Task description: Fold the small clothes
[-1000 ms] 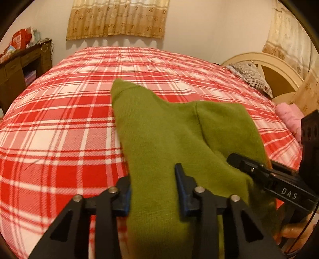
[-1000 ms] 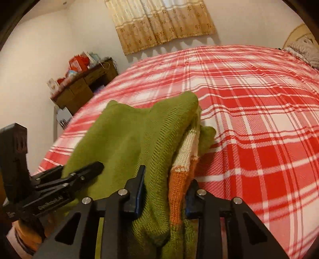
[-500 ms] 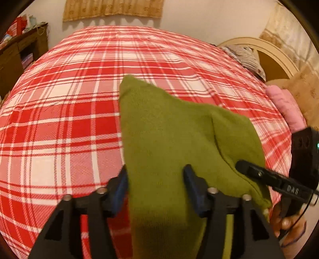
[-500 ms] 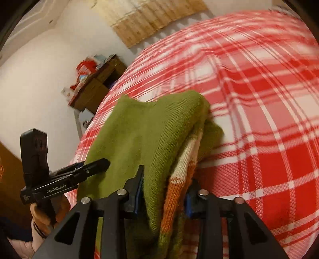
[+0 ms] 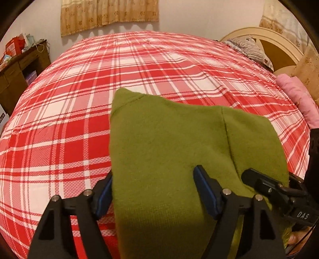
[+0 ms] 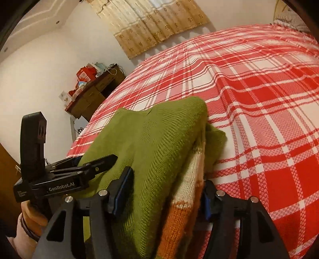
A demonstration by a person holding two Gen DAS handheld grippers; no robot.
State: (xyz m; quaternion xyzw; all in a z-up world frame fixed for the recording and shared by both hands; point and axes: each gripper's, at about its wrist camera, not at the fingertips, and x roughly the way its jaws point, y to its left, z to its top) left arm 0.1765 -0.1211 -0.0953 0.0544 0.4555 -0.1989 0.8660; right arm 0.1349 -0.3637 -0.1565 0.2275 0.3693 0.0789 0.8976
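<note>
Left gripper [image 5: 153,191] pinching a thick fold of the green sweater [image 5: 179,155], blue pads [image 5: 205,191] pressed into the knit on both sides; right gripper [image 6: 165,191] likewise clamped on the sweater's other edge, where cream and orange stripes [image 6: 185,199] show between its pads; sweater bunched and folded over, near edge held at 6 o'clock, far corner pointing to 12 o'clock and resting on the red plaid bed [image 5: 79,119]; in left view right gripper at 4 o'clock; in right view left gripper at 8 o'clock; desk [image 6: 93,91] with red boxes at 10 o'clock; pink cloth [image 5: 299,99] at 2 o'clock; curtain [image 5: 107,14] at 12 o'clock.
</note>
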